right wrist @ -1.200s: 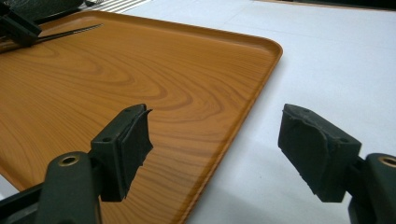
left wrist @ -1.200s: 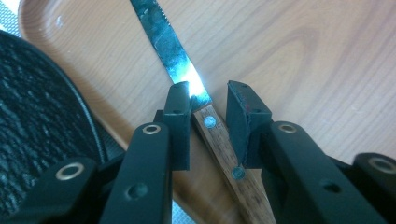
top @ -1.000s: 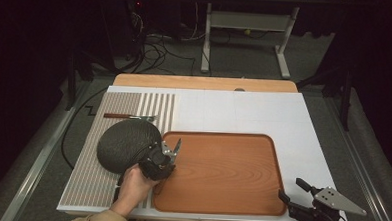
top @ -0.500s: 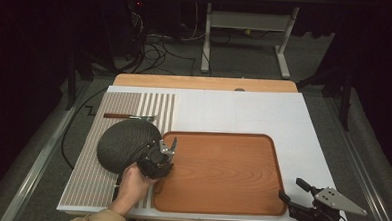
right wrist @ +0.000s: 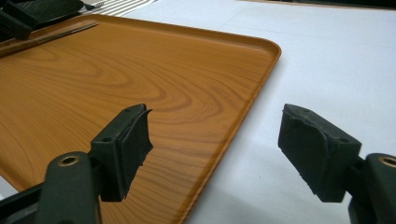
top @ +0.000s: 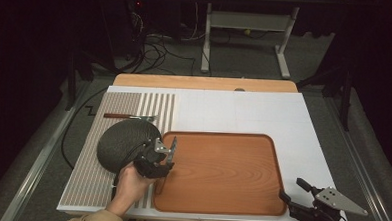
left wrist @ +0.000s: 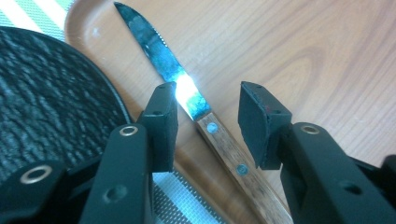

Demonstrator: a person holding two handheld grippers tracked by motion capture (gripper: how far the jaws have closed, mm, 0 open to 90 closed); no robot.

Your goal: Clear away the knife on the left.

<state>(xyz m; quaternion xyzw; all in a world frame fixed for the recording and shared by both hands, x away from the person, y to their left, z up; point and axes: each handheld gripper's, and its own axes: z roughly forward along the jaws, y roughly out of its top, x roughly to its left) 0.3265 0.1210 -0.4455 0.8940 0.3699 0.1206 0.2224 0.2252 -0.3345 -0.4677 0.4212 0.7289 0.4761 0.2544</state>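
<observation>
Now one knife [left wrist: 187,91] on one tray [top: 242,162], left gripper [left wrist: 208,123] jaws just released, right gripper [right wrist: 215,151] jaws apart.

Dark textured round plate [top: 125,142], fork [top: 128,116] on striped mat [top: 88,181], white tabletop [top: 244,112]

Wood-handled knife [left wrist: 219,140], glossy wooden tray [left wrist: 289,56]

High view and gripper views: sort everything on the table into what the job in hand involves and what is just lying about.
In the job:
- knife, lying on the tray between the left gripper's jaws, which have just been opening
- wooden tray
- dark round plate beside it

Lying about:
- fork on the striped mat
- right gripper, open, idle
</observation>
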